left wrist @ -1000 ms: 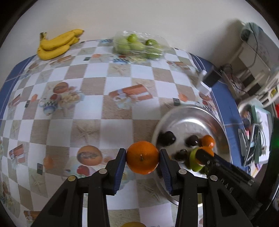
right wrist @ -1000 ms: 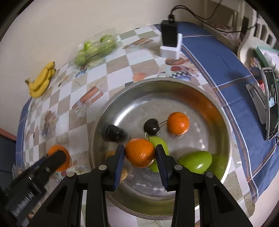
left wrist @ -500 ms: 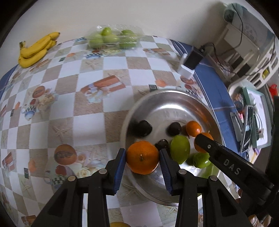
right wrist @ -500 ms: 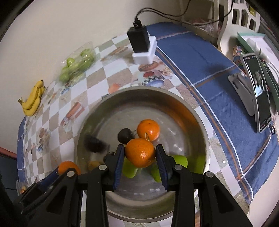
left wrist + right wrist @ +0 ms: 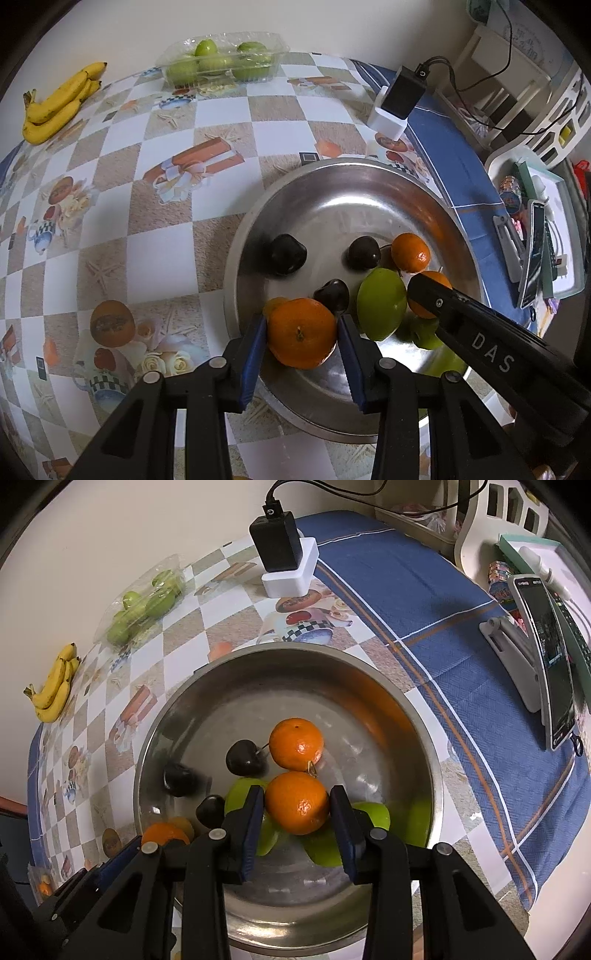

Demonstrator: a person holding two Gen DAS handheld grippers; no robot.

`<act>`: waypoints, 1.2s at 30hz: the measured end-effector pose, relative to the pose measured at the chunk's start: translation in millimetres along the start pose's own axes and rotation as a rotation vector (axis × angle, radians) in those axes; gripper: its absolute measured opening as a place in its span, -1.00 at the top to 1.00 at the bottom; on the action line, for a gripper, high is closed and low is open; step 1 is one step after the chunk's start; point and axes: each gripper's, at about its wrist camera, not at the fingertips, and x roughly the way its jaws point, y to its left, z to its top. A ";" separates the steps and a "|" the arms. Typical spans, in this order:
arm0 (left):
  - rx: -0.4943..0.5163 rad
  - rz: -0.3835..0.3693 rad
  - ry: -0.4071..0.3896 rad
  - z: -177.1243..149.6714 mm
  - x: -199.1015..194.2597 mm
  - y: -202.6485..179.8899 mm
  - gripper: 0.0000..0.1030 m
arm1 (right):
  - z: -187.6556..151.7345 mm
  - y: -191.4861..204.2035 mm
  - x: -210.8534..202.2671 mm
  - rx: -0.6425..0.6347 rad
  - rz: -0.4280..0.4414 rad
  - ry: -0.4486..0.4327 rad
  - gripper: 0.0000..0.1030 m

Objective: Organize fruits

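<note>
Above the steel bowl (image 5: pixel 458 236) on the desk (image 5: pixel 155 258), two hand-held grippers are seen pointing steeply down. The left hand-held gripper (image 5: pixel 301 334) is clamped on an orange (image 5: pixel 301 332), its blue pads pressed against both sides of the fruit, which is held over the bowl's near-left rim. The right hand-held gripper (image 5: pixel 297 812) is likewise closed on a second orange (image 5: pixel 297 801), held over the middle of the bowl; in the left wrist view this gripper is seen from the side, with the orange partly hidden behind its black finger.

Inside the bowl a loose orange (image 5: pixel 295 744) is noted, with a dark cherry (image 5: pixel 242 757) just beside it. Two more dark cherries (image 5: pixel 286 254) lie toward the left of the bowl. Green fruits (image 5: pixel 380 302) lie beneath and beside the right gripper's fingers; their exact number cannot be told.

At the far edge of the desk a bunch of bananas (image 5: pixel 55 105) is recorded, and near it a clear plastic tray of green fruits (image 5: pixel 221 62). A black charger on a white block (image 5: pixel 286 559) stands beyond the bowl, at the edge of the blue cloth (image 5: pixel 424 609). A phone on a stand (image 5: pixel 546 664) is seen at the right.
</note>
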 end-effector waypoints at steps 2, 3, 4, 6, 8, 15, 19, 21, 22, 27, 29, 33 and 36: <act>-0.001 0.000 0.002 0.5 0.1 0.3 0.15 | -0.1 -0.5 -0.2 0.003 0.002 0.001 0.25; -0.001 -0.001 0.001 0.8 0.1 0.4 0.09 | -0.2 -0.4 -0.2 0.003 0.002 0.001 0.25; -0.002 -0.004 -0.001 0.9 -0.4 0.5 0.04 | 0.0 -0.1 -0.3 0.003 0.001 0.002 0.25; -0.005 -0.013 -0.008 1.8 -2.4 0.6 -0.08 | 0.0 0.0 -0.3 0.004 0.006 0.001 0.23; -0.002 -0.013 -0.012 2.3 -4.4 0.1 -0.08 | 0.0 0.6 0.0 0.001 0.008 0.002 0.21; -0.032 0.000 -0.020 4.6 -8.3 9.7 -0.15 | 0.2 3.3 -7.1 -0.008 0.013 -0.026 0.12; -0.076 0.070 -0.021 6.8 -9.4 23.6 -0.31 | 0.6 7.9 -8.7 -0.025 0.019 -0.034 -0.17; -0.102 0.114 -0.020 8.1 -9.9 32.9 -0.45 | 0.5 10.0 -8.4 -0.033 0.024 -0.034 -0.32; -0.113 0.136 -0.021 8.5 -10.1 37.4 -0.48 | 0.4 11.2 -8.2 -0.038 0.027 -0.033 -0.34; -0.172 0.221 -0.022 8.9 -9.6 58.0 -0.86 | 0.1 15.3 -6.4 -0.061 0.020 -0.033 -0.59; -0.192 0.248 -0.023 8.1 -9.5 66.1 -0.90 | -0.1 16.2 -5.9 -0.068 0.021 -0.034 -0.61; -0.212 0.282 -0.027 7.0 -7.8 75.9 -1.00 | -1.0 19.1 -4.0 -0.083 0.016 -0.035 -0.61; -0.207 0.292 -0.037 6.7 -7.7 78.4 -1.00 | -3.0 23.4 -3.9 -0.104 0.015 -0.039 -0.63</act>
